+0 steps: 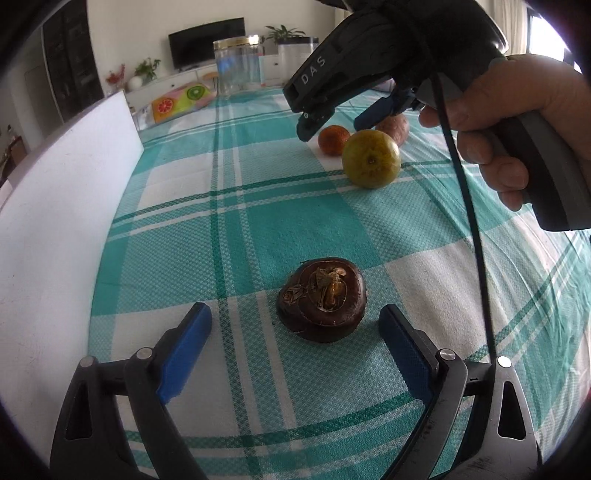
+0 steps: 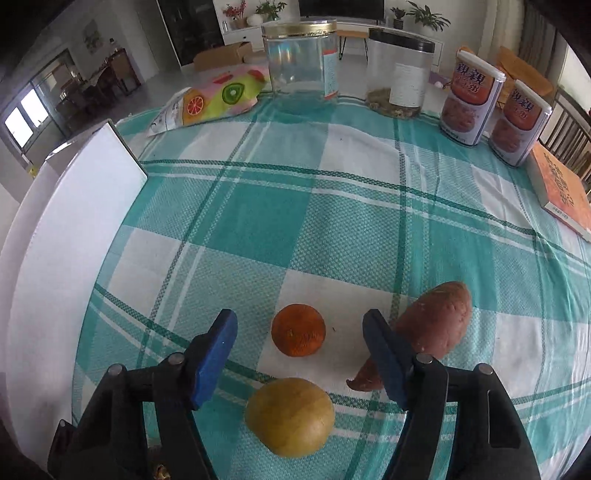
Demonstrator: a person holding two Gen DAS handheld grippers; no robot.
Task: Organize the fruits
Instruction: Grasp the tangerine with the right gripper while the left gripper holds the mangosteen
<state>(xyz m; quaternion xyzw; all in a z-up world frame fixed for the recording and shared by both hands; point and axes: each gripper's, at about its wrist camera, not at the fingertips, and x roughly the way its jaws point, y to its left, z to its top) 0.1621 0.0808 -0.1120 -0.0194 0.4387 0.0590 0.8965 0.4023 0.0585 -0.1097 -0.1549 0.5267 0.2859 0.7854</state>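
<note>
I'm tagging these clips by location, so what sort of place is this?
Most likely a home living and dining room: a table under a checked tablecloth, a television on a low white cabinet, and potted houseplants.

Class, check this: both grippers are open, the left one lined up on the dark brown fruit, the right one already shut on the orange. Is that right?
One error: the right gripper is not shut on the orange. The right wrist view shows its jaws open, the orange lying free between them. The left gripper is open, facing the dark brown fruit.
</note>
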